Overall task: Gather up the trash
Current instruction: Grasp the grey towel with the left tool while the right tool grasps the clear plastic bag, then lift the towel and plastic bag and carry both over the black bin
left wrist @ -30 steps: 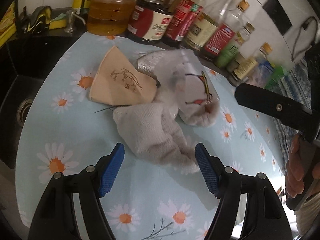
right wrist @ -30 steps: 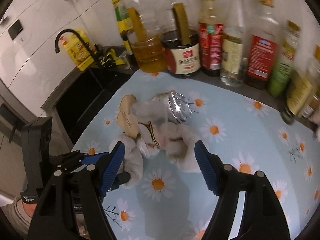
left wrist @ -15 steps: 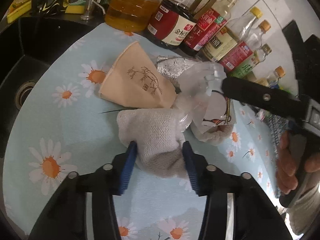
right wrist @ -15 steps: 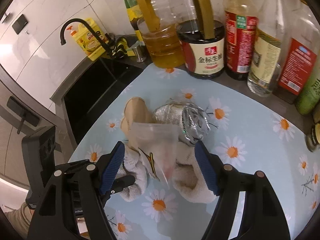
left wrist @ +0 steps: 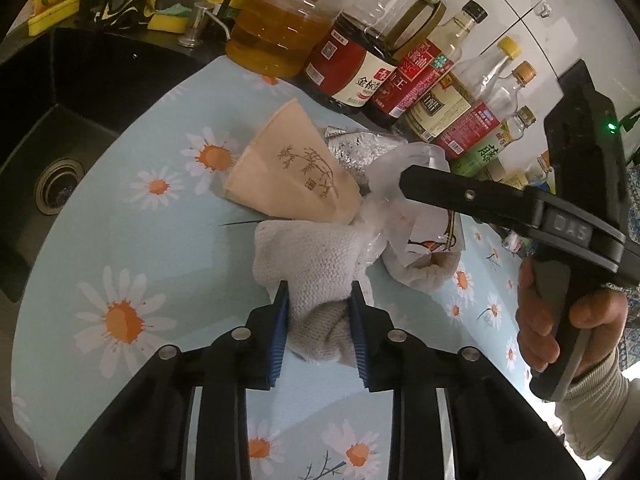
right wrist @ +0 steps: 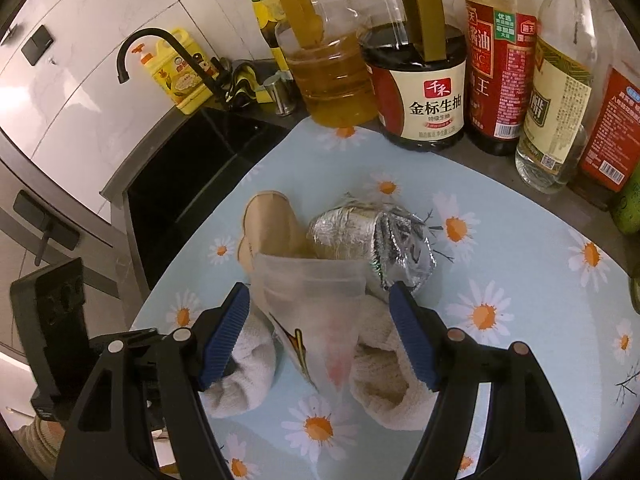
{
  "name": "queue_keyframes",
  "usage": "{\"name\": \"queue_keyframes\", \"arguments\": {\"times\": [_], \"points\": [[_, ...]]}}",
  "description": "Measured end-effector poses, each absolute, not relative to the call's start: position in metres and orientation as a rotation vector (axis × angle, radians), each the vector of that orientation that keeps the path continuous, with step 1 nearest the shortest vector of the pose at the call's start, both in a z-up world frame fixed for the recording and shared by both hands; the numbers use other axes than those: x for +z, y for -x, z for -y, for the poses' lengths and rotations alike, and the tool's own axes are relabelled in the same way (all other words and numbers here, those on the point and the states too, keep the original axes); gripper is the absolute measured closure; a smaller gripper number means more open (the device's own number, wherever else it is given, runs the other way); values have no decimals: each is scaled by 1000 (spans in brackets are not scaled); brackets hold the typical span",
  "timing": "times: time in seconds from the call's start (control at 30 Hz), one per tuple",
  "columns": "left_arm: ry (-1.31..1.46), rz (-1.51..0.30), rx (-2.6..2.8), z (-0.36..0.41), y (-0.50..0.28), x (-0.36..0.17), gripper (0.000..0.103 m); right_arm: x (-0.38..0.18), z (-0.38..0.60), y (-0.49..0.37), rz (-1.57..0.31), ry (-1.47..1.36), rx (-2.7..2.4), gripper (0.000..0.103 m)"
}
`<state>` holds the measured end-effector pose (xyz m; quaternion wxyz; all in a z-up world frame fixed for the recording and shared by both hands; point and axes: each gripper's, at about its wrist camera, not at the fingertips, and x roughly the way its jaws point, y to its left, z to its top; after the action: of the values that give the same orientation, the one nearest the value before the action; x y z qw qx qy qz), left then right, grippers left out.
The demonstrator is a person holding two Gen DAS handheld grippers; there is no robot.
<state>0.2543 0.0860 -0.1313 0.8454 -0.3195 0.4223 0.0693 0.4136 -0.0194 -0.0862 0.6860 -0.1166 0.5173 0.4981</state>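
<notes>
- Black sink basin (left wrist: 60, 128) lies at the left, beside the pale blue daisy-print mat (left wrist: 132, 248).
- Flattened tan paper cup (left wrist: 296, 172) lies on the mat, touching the crumpled silver foil wrapper (right wrist: 372, 236).
- Left gripper (left wrist: 318, 312): its jaws have just been closing and now clamp the white knitted cloth (left wrist: 320, 264).
- Right gripper (right wrist: 320, 320): jaws apart, straddling the clear plastic bag (right wrist: 316, 300), pads not pressing it.
- Bottles of oil and sauce (right wrist: 424, 80) stand behind.
</notes>
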Motion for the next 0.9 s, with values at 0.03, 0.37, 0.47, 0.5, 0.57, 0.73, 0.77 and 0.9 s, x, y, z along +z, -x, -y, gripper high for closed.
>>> {"name": "queue_keyframes", "arguments": {"times": [0.03, 0.37, 0.47, 0.5, 0.57, 0.73, 0.77, 0.9], "points": [[670, -890, 150, -86, -253, -131, 76, -87, 19, -414, -1162, 255, 1115, 31], [671, -866, 160, -93, -239, -126, 79, -85, 13, -403, -1130, 293, 1120, 43], [669, -863, 157, -94, -236, -126, 79, -84, 17, -401, -1131, 281, 1111, 43], [667, -863, 153, -93, -235, -126, 79, -84, 18, -400, -1131, 277, 1107, 43], [660, -862, 140, -93, -234, -125, 79, -81, 21, -397, -1124, 269, 1096, 43], [632, -859, 88, -90, -225, -119, 80, -70, 31, -385, -1103, 250, 1049, 43], [627, -861, 77, -89, -224, -118, 80, -68, 34, -381, -1101, 246, 1033, 43], [592, -866, 30, -89, -210, -113, 80, -63, 47, -363, -1104, 219, 975, 43]]}}
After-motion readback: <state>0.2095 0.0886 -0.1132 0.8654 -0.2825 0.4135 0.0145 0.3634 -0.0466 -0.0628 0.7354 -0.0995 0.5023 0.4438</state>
